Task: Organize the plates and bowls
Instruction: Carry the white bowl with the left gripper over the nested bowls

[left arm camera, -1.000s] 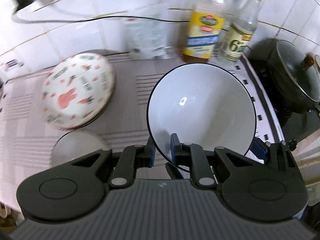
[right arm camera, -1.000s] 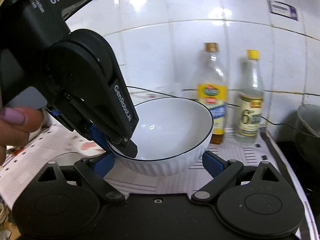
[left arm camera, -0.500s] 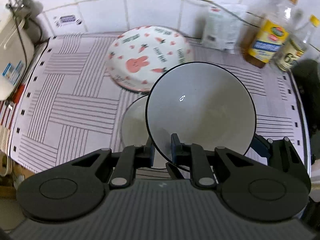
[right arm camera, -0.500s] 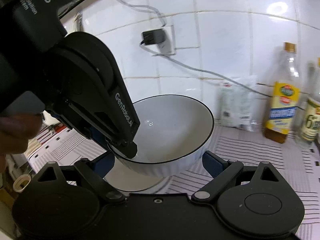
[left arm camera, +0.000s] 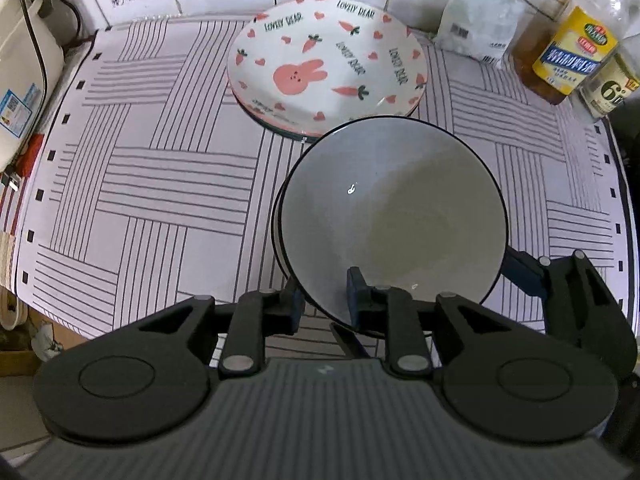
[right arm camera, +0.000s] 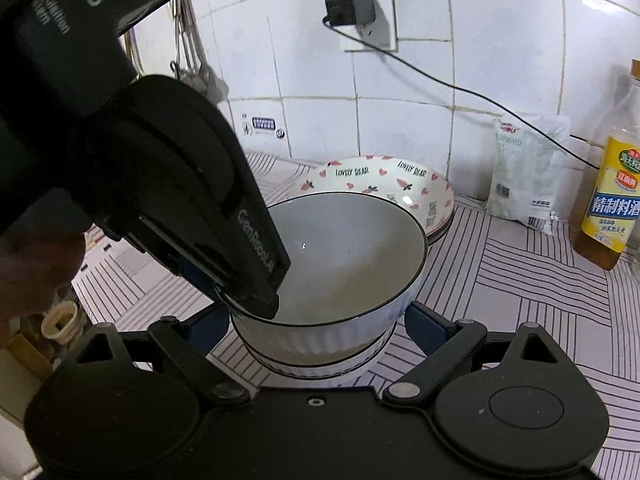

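Left wrist view: the left claw (left arm camera: 322,302), clamped on the white bowl (left arm camera: 394,216) rim, has swung it over and into the second bowl (right arm camera: 320,364) on the counter (left arm camera: 160,184), nesting nearly done, while the right claw (right arm camera: 316,320) waits wide open.

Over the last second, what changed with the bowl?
The left gripper carried the white bowl away from the bottles and lowered it into a second bowl in front of the bunny plate. Its grip stayed shut; the right gripper stayed open.
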A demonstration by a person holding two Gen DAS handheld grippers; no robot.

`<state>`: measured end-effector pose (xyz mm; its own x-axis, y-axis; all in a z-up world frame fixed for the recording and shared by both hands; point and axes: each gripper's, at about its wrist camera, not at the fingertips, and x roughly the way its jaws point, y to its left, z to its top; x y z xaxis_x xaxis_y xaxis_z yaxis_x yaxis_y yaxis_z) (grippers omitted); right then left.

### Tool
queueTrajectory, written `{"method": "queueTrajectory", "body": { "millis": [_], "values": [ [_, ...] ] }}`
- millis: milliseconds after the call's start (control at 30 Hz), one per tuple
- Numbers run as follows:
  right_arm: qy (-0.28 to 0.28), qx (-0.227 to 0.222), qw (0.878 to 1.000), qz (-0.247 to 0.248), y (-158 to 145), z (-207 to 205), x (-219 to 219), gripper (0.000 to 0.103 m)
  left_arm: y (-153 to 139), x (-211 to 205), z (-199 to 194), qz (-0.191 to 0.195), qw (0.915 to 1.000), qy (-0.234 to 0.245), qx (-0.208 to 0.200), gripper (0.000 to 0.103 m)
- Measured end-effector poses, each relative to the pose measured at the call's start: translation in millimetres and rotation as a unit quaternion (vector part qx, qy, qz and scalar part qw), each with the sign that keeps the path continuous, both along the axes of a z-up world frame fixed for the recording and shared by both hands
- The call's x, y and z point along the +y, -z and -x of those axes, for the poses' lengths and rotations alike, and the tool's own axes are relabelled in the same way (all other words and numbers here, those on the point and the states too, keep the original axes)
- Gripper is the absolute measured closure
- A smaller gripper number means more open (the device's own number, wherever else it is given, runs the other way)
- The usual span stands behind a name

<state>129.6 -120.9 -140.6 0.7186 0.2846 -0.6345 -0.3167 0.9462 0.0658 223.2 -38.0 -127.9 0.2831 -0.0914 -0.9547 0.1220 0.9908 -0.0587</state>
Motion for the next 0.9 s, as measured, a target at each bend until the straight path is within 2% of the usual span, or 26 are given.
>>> {"method": "queueTrajectory", "body": {
  "millis": [233,367,533,633,700,900],
  "values": [
    [-0.010,0.013,1.000,0.018,6.2,-3.0,7.5,0.006,6.8,-10.5,-0.5,-0.049,0.9986,0.017,0.001,0.080],
    [-0.013,0.022,0.999,0.030,12.5,-9.1,11.8,0.006,13.6,-7.1,-4.4,-0.049,0.9987,0.006,0.014,0.079],
    [-0.005,0.015,0.999,0.048,16.6,-8.6,17.6,0.006,14.9,-8.1,-4.2,-0.048,0.9988,0.006,0.007,0.079],
    [-0.001,0.011,0.998,0.057,17.8,-7.4,19.6,0.006,12.9,-7.5,-1.3,-0.040,0.9991,0.009,0.006,0.071],
    [-0.002,0.011,0.998,0.060,17.3,-5.3,19.8,0.006,9.4,-6.4,1.2,-0.034,0.9994,0.011,0.002,0.062],
    [0.006,0.015,1.000,0.027,12.4,1.7,7.0,0.006,-4.9,-5.0,13.5,-0.025,0.9992,0.023,-0.022,0.055]
  ]
}}
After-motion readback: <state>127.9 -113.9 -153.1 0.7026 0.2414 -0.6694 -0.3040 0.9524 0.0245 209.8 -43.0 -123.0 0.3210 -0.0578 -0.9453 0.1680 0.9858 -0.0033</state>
